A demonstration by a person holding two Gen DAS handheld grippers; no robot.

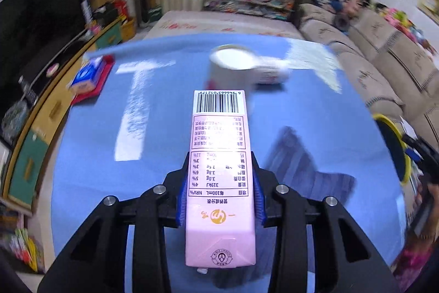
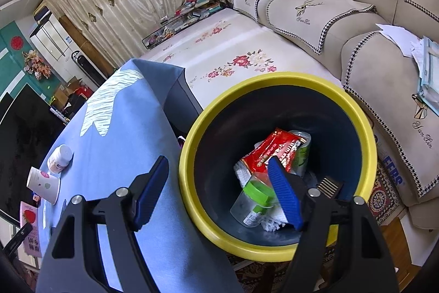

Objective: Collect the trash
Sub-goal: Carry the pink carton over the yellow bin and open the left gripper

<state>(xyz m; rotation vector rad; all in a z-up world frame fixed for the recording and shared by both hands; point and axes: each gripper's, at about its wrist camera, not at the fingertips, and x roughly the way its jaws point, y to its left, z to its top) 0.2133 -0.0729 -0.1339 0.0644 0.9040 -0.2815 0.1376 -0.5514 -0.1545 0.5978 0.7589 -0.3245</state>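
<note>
Our left gripper is clamped on a pink drink carton, blue pads pressing its two sides, above the blue-clothed table. Beyond it lie a paper cup and a small white bottle. Our right gripper hangs wide and empty over the yellow-rimmed bin beside the table, which holds a red wrapper and a green-capped jar.
</note>
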